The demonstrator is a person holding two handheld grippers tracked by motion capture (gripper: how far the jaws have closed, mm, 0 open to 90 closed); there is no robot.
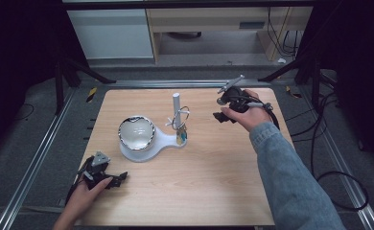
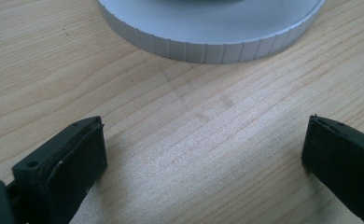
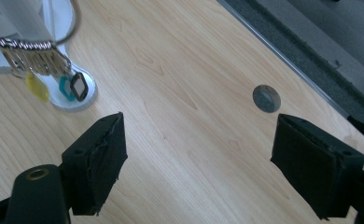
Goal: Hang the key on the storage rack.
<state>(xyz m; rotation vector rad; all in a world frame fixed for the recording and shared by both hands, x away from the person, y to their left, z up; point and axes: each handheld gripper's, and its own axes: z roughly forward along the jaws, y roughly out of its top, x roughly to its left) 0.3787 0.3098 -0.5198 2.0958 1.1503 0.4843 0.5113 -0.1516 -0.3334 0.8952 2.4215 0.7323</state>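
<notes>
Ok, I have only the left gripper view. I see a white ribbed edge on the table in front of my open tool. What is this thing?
Observer: It is the round end of a white stand. A shiny bowl sits on it.
Operator: Is there anything else on the stand?
Observer: Yes. A white post rises from its narrow end, and keys with coloured tags hang by it.
Operator: And where is the right tool?
Observer: The right tool is to the right of the post, jaws open, with nothing between them.
</notes>
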